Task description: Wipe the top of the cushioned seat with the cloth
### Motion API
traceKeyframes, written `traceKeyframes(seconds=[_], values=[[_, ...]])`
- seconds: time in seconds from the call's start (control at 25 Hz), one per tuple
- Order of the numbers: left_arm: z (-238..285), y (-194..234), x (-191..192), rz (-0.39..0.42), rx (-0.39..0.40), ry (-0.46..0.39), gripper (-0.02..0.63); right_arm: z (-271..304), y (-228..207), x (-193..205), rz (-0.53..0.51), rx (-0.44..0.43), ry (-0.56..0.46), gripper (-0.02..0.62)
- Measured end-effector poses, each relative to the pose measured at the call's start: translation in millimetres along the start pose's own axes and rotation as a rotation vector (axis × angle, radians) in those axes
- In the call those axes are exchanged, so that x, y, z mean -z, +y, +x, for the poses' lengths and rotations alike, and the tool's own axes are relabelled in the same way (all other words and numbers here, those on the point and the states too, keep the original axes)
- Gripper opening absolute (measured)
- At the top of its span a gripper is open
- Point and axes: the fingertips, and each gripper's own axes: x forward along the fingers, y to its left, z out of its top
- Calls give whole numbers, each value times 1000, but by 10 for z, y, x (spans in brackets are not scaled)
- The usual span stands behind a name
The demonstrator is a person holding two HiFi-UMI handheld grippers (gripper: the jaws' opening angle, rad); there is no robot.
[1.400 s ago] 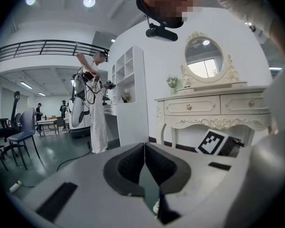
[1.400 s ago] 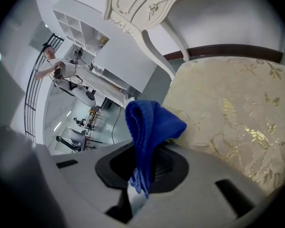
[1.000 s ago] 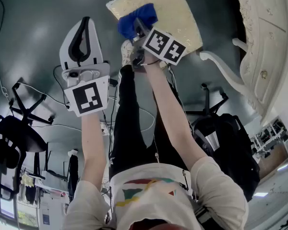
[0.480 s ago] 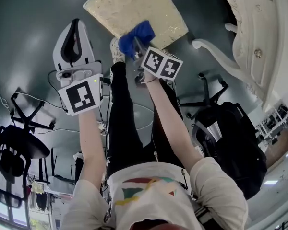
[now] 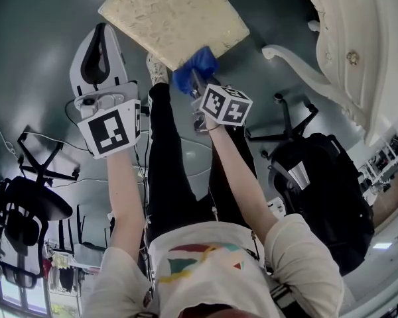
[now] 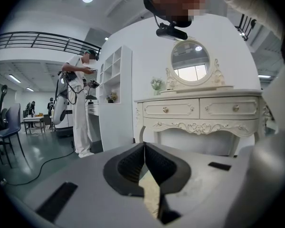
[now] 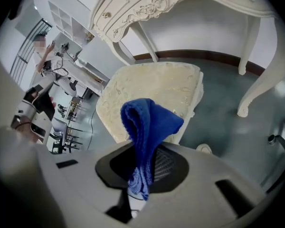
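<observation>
Cloth (image 5: 196,67), blue, squeezed tight in right gripper (image 5: 194,79) by near edge of seat (image 5: 160,13); left gripper (image 5: 98,50) closed with nothing in it, off to the side.

Head view looks steeply down; right gripper view, seemingly nearer, shares the seat (image 5: 166,15) (image 7: 156,82).

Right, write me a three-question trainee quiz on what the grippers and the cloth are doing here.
1. True or false: the left gripper holds the cloth.
2. The right gripper is: A open; B shut on the cloth; C shut and empty.
3. Fill in: the cushioned seat is ___ in colour.

Key: 1 false (its jaws are together with nothing between them); 2 B; 3 cream.
</observation>
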Motion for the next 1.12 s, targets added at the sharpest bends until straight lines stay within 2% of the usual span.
traceKeyframes(seconds=[0.6,0.92,1.12], values=[[40,-317,-17,11,15,-1,6,-120,-344,213,17,40,45,35],[33,-382,-51,-2,-11,-5,6,-195,-479,388,74,72,94,35],[61,-468,-145,-14,-19,-10,6,-284,-460,338,99,94,104,35]])
